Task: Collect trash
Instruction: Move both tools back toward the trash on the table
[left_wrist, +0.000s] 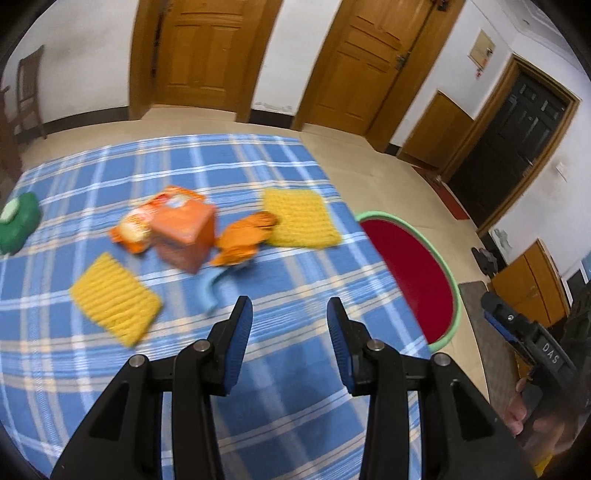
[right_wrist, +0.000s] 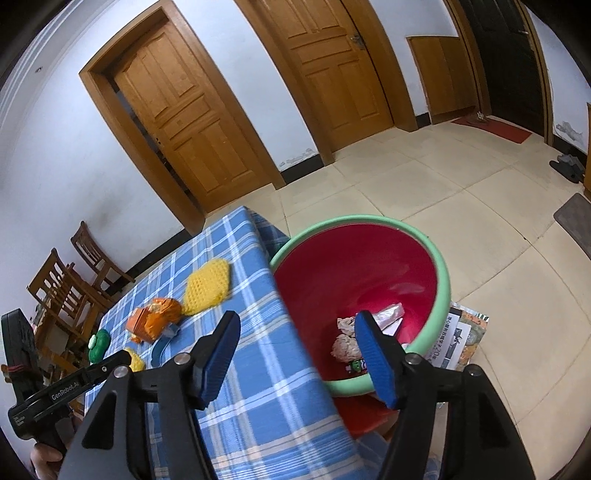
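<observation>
An orange carton (left_wrist: 186, 232), an orange snack bag (left_wrist: 142, 225), a crumpled orange wrapper (left_wrist: 242, 240) and a light blue strip (left_wrist: 210, 291) lie on the blue plaid tablecloth (left_wrist: 110, 369). My left gripper (left_wrist: 290, 314) is open and empty, just in front of them. A red basin with a green rim (right_wrist: 445, 280) stands beside the table and holds crumpled paper (right_wrist: 343, 345) and a silver wrapper (right_wrist: 388, 314). My right gripper (right_wrist: 295, 332) is open and empty above the table edge and basin. The orange trash (right_wrist: 155, 321) also shows in the right wrist view.
Two yellow knitted mats (left_wrist: 114, 299) (left_wrist: 301, 218) and a green object (left_wrist: 16, 221) lie on the table. Wooden chairs (right_wrist: 70, 280) stand beyond it. Wooden doors (left_wrist: 195, 51), a grey floor mat (right_wrist: 576, 218), printed paper (right_wrist: 458, 343) under the basin and slippers (right_wrist: 569, 166) are around.
</observation>
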